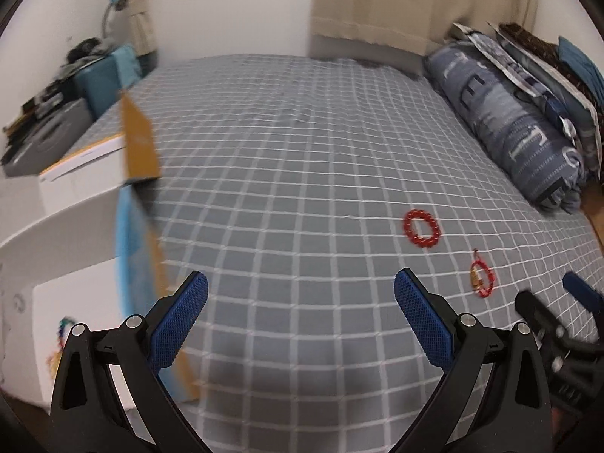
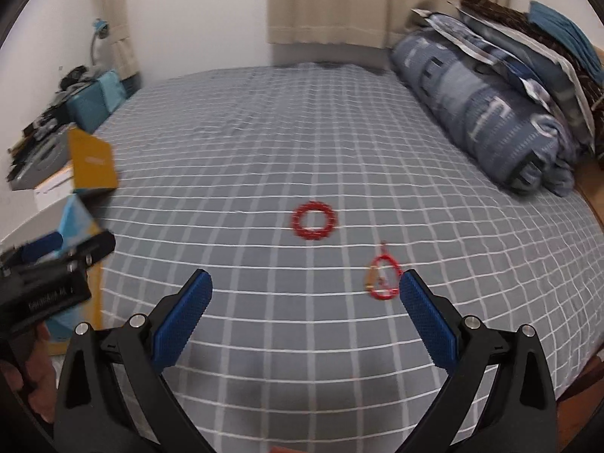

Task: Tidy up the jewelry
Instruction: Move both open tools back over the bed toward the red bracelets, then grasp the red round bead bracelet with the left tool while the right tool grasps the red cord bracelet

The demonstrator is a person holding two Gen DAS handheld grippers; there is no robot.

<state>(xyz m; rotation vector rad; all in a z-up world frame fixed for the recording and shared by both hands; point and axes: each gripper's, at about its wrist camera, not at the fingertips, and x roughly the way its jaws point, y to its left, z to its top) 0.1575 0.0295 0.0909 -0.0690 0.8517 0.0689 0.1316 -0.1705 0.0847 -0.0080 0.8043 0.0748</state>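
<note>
A red beaded bracelet [image 1: 421, 227] lies flat on the grey checked bedsheet [image 1: 287, 173]; it also shows in the right wrist view [image 2: 314, 221]. A thinner red cord bracelet with a gold charm [image 1: 481, 276] lies nearer, just ahead of my right gripper's right finger in the right wrist view [image 2: 383, 278]. My left gripper [image 1: 301, 288] is open and empty above the sheet, left of both bracelets. My right gripper [image 2: 305, 287] is open and empty. An open cardboard box [image 1: 141, 143] stands at the bed's left edge; a beaded piece [image 1: 62, 330] lies inside.
Rolled blue bedding [image 2: 487, 113] and stacked pillows [image 2: 547, 37] line the right side. A cluttered side table with a teal box [image 1: 102, 79] and a lamp [image 1: 113, 11] stands at far left. Curtains [image 2: 328, 0] hang behind the bed.
</note>
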